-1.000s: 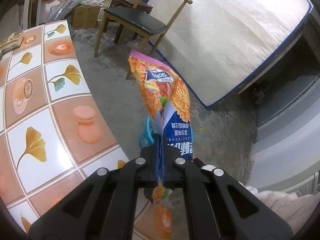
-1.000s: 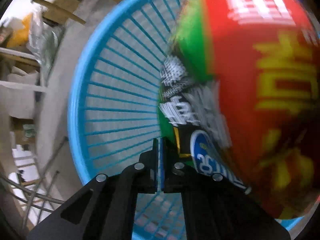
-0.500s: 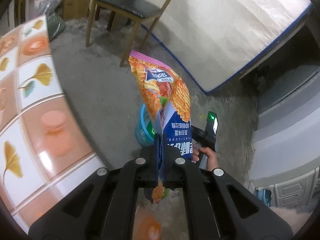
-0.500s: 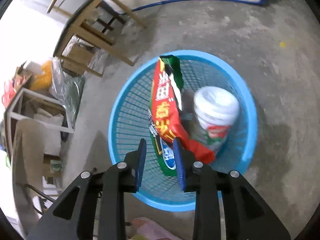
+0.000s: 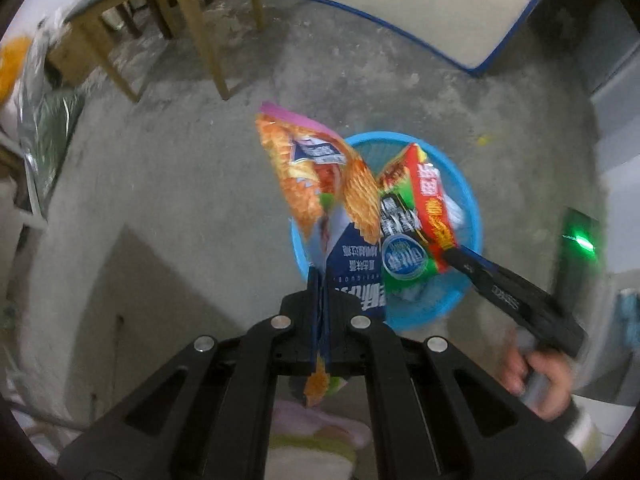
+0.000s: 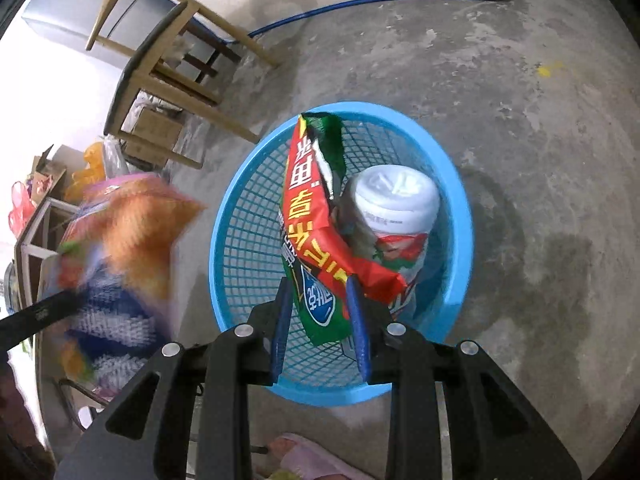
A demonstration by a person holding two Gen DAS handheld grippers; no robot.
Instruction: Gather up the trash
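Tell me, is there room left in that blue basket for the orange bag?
Yes. The basket is bare mesh on its left half, between the rim and the red bag. The right half is crowded: the white cup stands against that bag.

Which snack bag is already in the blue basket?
The red and green snack bag, standing in the blue basket beside the white cup. The orange and blue snack bag is clamped in the left hand-held gripper, outside it.
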